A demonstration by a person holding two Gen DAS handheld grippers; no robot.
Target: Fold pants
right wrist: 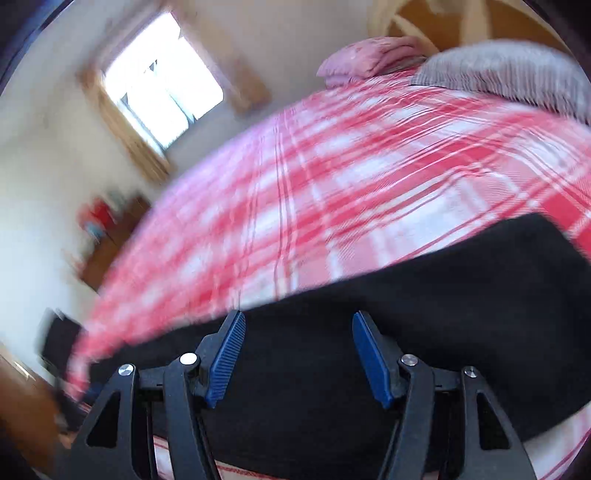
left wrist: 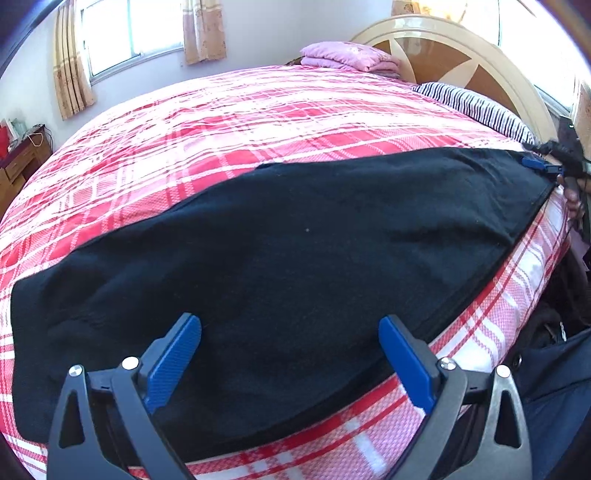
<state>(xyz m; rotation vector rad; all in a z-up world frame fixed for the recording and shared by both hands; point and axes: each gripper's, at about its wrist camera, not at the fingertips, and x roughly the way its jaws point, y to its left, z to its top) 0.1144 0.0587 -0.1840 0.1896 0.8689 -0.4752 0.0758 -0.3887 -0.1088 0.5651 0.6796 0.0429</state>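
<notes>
Across the near edge of the bed (left wrist: 229, 122), black pants (left wrist: 280, 251) lie flat on the red plaid cover, long side along the edge. L gripper (left wrist: 290, 328) hovers over the pants nr the bed's foot end, fingers spread wide, nothing pinched. R gripper (right wrist: 298, 325) over the pants too, fingers apart w/ a clear gap, view blurred. Striped pillow (left wrist: 476, 105) up by the bed's headboard.

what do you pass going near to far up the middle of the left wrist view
left gripper fingers → black pants → red plaid bedspread → folded pink blanket → wall
</notes>
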